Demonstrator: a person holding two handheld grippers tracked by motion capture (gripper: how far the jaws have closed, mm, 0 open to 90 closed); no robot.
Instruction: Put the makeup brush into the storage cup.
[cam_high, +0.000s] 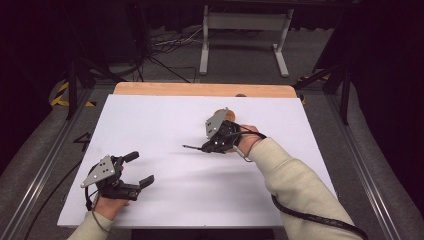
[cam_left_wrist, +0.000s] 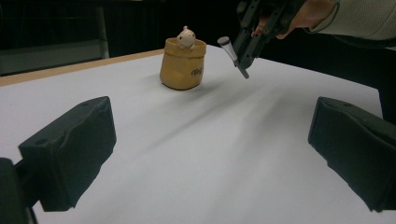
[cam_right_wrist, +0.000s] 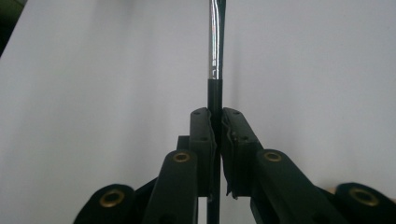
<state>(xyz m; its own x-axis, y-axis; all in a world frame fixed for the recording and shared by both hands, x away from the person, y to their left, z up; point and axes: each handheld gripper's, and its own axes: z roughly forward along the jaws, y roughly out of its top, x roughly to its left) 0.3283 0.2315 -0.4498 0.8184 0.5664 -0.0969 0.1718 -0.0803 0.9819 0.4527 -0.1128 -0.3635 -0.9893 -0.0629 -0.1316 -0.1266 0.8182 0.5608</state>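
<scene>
Slim black-and-chrome pen (cam_right_wrist: 214, 56) is clamped in closed right gripper (cam_high: 204, 148) for carrying toward tan ceramic pot (cam_left_wrist: 182, 65); left gripper (cam_high: 142, 170) is rested wide open, empty, on white bench (cam_high: 165, 120).

Pen (cam_right_wrist: 214, 46) tip beyond frame edge

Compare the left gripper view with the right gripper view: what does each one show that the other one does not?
Left gripper view alone: a tan pot with a small figure inside, and the left gripper with jaws wide open. Right gripper view alone: the close grip, both jaws pressed on the pen's dark end. Both: the white table, the right gripper and the pen.
</scene>
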